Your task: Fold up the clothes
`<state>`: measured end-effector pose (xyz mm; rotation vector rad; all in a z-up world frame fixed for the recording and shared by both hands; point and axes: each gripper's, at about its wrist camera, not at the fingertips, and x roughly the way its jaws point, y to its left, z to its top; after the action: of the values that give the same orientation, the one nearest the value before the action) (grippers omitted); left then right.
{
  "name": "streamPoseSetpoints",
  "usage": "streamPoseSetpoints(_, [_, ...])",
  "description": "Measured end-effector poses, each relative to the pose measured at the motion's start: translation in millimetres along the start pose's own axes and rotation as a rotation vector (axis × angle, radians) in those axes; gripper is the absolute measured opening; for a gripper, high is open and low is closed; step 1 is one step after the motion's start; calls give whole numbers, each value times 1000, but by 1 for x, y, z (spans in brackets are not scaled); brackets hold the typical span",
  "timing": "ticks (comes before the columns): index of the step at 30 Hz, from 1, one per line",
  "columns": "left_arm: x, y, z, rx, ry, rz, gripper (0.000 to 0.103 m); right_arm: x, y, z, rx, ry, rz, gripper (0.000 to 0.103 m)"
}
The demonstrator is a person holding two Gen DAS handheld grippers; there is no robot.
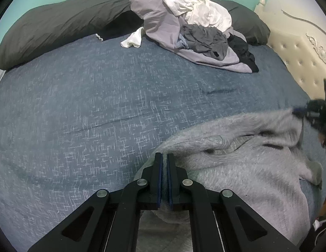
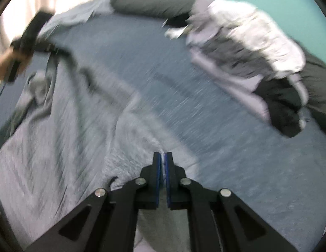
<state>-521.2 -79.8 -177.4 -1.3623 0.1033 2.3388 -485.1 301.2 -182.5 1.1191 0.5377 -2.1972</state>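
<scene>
Left wrist view: the left gripper (image 1: 164,157) sits at lower centre, jaws pinched nearly together on the edge of a grey knit sweater (image 1: 247,168). The fabric passes between the pads and hangs below them. The sweater spreads across the lower right of the frame on a blue woven bedspread (image 1: 89,105). At far right, blurred, the right gripper (image 1: 299,112) has hold of another part of the same sweater, raised off the bed.

Upper centre: a heap of unfolded laundry (image 1: 190,27), with a white garment on top, lilac cloth under it, and dark grey and black pieces at the front. A long dark pillow (image 1: 57,23) lies behind, against a teal wall. A cream tufted headboard (image 1: 295,58) is at the right edge.

Right wrist view, heavily motion-blurred: the right gripper (image 2: 162,157) is at lower centre, jaws closed on a pale fold of the sweater (image 2: 57,142), which fills the lower left. The left gripper (image 2: 55,49) and the hand (image 2: 7,61) carrying it show at upper left, at the sweater's far edge. The laundry heap (image 2: 247,42) is at upper right.
</scene>
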Motion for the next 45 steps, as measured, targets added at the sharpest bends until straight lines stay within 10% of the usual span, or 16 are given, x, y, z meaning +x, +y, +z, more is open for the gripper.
streamPoseSetpoints(13, [16, 13, 52, -86, -26, -82, 4, -30, -70, 34, 85, -111, -177, 3])
streamPoseSetpoints(24, [114, 23, 55, -98, 178, 2, 9, 58, -86, -2, 142, 111, -148, 4])
streamPoseSetpoints(27, [103, 23, 58, -83, 145, 34, 33, 71, -86, -6, 169, 143, -154, 7])
streamPoseSetpoints(31, [83, 27, 66, -97, 93, 80, 41, 60, -85, 8, 199, 62, -176, 10])
streamPoseSetpoints(38, [78, -36, 79, 62, 75, 17, 43, 59, -51, 54, 157, 21, -23, 14])
streamPoseSetpoints(45, [111, -66, 75, 111, 131, 17, 44, 114, 7, 63, 49, 226, 82, 20])
